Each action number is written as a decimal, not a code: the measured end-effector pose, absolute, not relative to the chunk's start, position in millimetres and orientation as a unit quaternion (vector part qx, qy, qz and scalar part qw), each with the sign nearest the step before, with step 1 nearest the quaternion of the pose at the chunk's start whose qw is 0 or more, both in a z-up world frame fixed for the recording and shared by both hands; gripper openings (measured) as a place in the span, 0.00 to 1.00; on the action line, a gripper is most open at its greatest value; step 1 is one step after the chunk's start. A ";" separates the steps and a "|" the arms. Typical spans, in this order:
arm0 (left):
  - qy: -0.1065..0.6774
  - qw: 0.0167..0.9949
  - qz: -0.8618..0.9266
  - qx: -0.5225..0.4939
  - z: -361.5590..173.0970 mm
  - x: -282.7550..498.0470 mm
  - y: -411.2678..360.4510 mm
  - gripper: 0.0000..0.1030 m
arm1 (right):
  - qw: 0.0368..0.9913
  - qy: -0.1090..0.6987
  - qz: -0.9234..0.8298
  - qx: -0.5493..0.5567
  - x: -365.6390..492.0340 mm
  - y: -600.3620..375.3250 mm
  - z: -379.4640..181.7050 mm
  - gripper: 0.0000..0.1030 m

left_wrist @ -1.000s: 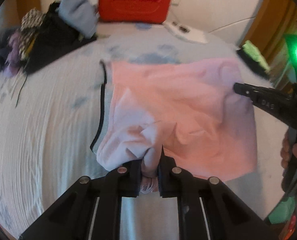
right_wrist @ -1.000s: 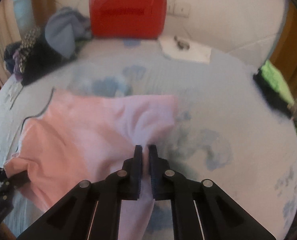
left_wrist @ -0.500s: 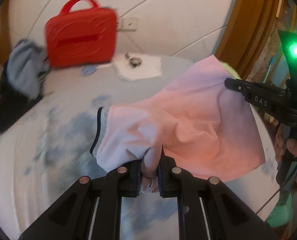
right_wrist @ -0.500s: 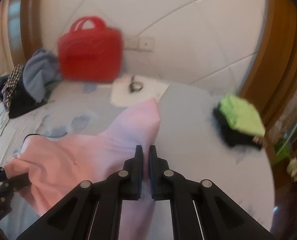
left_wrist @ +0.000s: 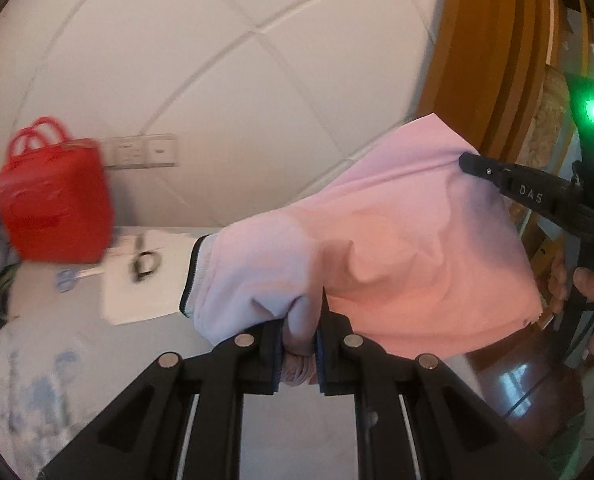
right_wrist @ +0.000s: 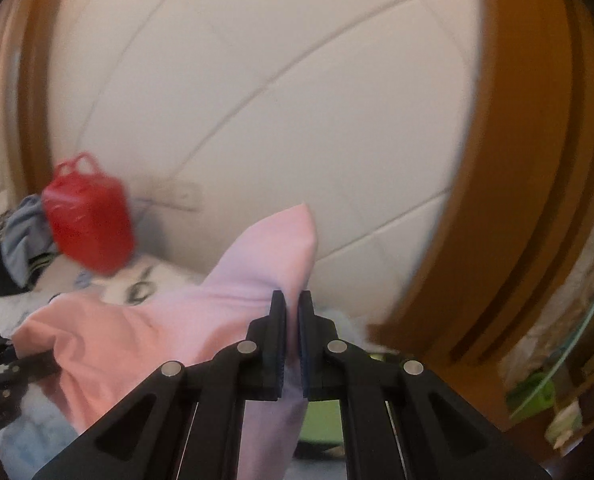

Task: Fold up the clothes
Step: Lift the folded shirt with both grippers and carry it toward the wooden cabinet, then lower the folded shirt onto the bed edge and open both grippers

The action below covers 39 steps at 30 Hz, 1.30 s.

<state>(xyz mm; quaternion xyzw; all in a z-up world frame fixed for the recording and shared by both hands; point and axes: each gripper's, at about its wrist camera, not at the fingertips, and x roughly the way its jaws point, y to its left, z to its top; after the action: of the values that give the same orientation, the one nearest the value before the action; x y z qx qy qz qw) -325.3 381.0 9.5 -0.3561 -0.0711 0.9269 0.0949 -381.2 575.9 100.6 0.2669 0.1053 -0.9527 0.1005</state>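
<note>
Grippers, the left gripper and right gripper, both pinch the soft pink cloth garment, held up mid-frame above the bed; lifting step, so next it likely needs laying flat.

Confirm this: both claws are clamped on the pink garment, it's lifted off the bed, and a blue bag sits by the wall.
One thing is wrong: the bag is red, not blue, as the left wrist view shows. The rest holds: left claw and right claw both clamp the lifted pink garment.
</note>
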 end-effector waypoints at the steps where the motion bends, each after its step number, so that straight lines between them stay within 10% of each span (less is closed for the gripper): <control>1: -0.072 0.096 0.928 -0.352 14.1 -338.0 397.2 0.12 | 0.092 0.105 -0.953 0.270 -390.7 591.1 96.6 0.05; 5: -0.057 0.088 0.914 -0.393 -43.2 -382.3 453.0 0.15 | 0.083 0.080 -0.943 0.312 -440.7 655.2 40.6 0.06; 10: -0.049 0.076 0.873 -0.479 -125.9 -413.6 491.5 0.72 | 0.046 -0.018 -0.908 0.417 -482.3 719.2 -71.5 0.44; 14: -0.023 0.078 0.874 -0.479 -130.4 -410.2 498.3 0.75 | 0.044 -0.056 -0.898 0.434 -470.5 738.2 -102.0 0.55; 18: -0.009 0.084 0.874 -0.479 -119.6 -402.1 501.0 0.75 | 0.050 -0.077 -0.905 0.416 -443.8 744.7 -92.5 0.99; 39: 0.070 0.085 0.866 -0.488 -96.4 -353.6 519.5 0.75 | 0.041 -0.038 -0.885 0.461 -319.5 699.8 -102.7 1.00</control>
<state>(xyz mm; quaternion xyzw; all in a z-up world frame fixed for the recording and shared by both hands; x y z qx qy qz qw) -353.6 519.5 -96.4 -0.4883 0.0698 0.8657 0.0848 -319.5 699.8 -102.7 0.4614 -0.0378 -0.8855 0.0410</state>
